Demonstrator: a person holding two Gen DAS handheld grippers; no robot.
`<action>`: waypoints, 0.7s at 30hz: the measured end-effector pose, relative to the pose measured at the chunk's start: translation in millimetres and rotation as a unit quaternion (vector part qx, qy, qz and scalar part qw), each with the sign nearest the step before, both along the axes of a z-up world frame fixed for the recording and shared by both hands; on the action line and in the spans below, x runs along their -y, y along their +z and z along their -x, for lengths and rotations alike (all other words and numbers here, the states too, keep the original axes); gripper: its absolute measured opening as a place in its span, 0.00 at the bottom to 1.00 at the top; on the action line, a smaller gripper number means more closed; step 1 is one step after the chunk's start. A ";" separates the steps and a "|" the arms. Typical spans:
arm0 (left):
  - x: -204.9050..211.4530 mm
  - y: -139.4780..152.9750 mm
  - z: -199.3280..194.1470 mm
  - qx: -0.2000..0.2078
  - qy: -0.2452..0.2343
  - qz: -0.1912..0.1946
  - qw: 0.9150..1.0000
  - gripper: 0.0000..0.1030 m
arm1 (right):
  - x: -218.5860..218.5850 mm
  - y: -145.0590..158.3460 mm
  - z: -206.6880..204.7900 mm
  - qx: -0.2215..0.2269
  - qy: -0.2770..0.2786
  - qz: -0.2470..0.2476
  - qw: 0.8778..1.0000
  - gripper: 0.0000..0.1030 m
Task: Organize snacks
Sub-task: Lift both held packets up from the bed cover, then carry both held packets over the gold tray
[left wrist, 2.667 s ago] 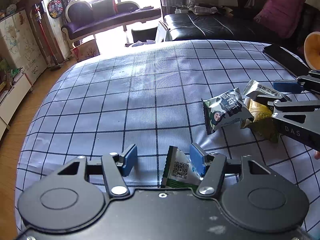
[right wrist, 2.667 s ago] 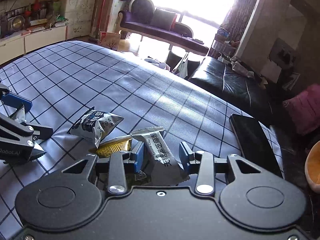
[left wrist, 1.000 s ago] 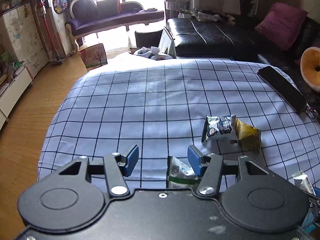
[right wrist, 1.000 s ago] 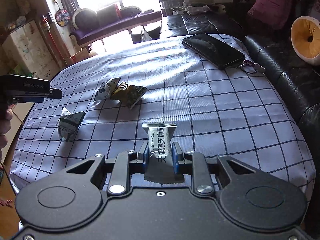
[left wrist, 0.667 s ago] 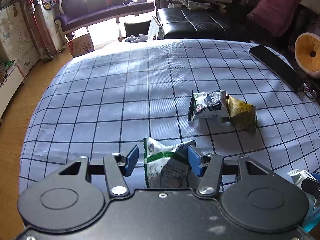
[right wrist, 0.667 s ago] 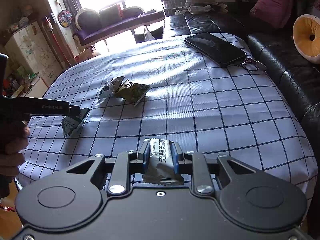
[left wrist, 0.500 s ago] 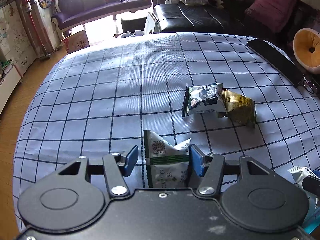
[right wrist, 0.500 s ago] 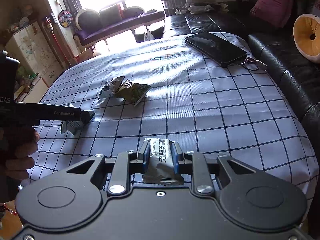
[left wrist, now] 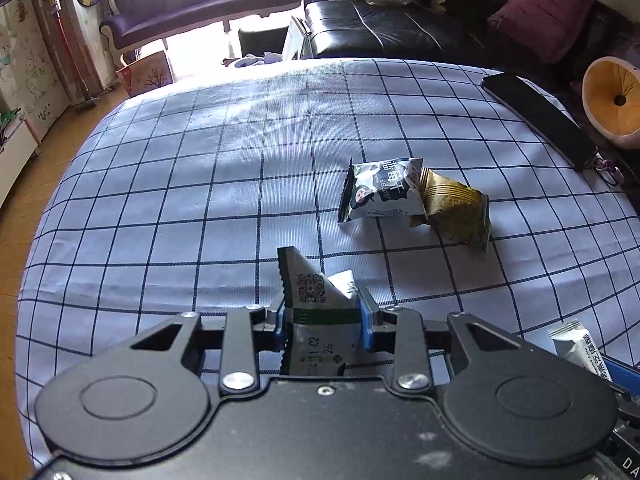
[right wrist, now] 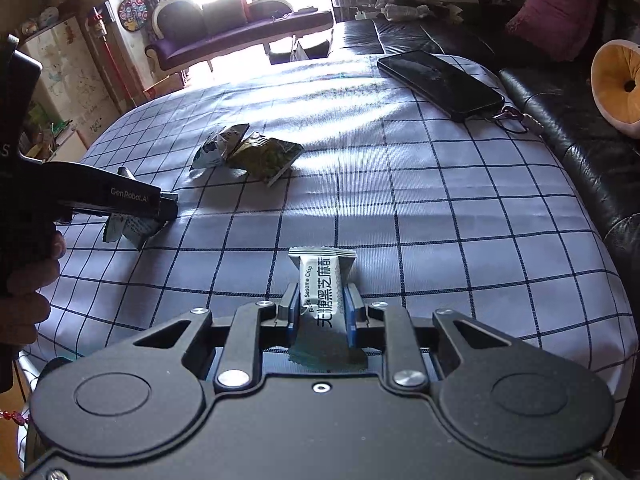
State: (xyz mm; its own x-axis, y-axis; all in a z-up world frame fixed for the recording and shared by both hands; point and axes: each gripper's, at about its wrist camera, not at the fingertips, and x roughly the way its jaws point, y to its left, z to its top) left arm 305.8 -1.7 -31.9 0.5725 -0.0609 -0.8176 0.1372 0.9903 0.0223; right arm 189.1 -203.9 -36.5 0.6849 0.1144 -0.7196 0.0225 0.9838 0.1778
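The left gripper [left wrist: 323, 322] is clenched on a green-striped snack packet [left wrist: 316, 312] low over the checked cloth [left wrist: 200, 184]; the right gripper [right wrist: 321, 316] grasps a sesame bar [right wrist: 323, 292]. Each should lift straight, keeping its squeeze gentle, since thin wrappers probably slip.

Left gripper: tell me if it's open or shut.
Shut, on a snack. The left gripper has both blue pads pressed against the green-striped packet, with no gap showing on either side.

Bare checked cloth [left wrist: 192, 184] from 9 to 12 o'clock; two touching snack packets [left wrist: 416, 200] obstruct at 1 o'clock; phone [left wrist: 540, 120] at 2 o'clock edge.
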 end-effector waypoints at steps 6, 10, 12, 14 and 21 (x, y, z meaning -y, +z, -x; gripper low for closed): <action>-4.1 18.5 21.0 0.008 0.000 -0.002 1.000 0.32 | 13.7 12.9 5.3 -0.006 -0.018 -0.055 0.998 0.29; -7.5 38.6 39.6 0.017 0.000 0.003 1.000 0.32 | 17.6 25.6 15.7 -0.001 -0.023 -0.083 0.996 0.30; -7.7 49.1 51.3 0.022 -0.002 -0.001 1.000 0.32 | 17.2 32.3 22.3 0.002 -0.020 -0.092 0.996 0.30; -7.2 59.5 65.1 0.028 -0.008 -0.002 1.000 0.32 | 16.2 39.3 29.7 0.008 -0.014 -0.096 0.995 0.30; -8.6 82.0 117.8 0.034 -0.029 -0.005 0.999 0.32 | 13.9 58.9 61.5 0.024 0.001 -0.094 0.995 0.30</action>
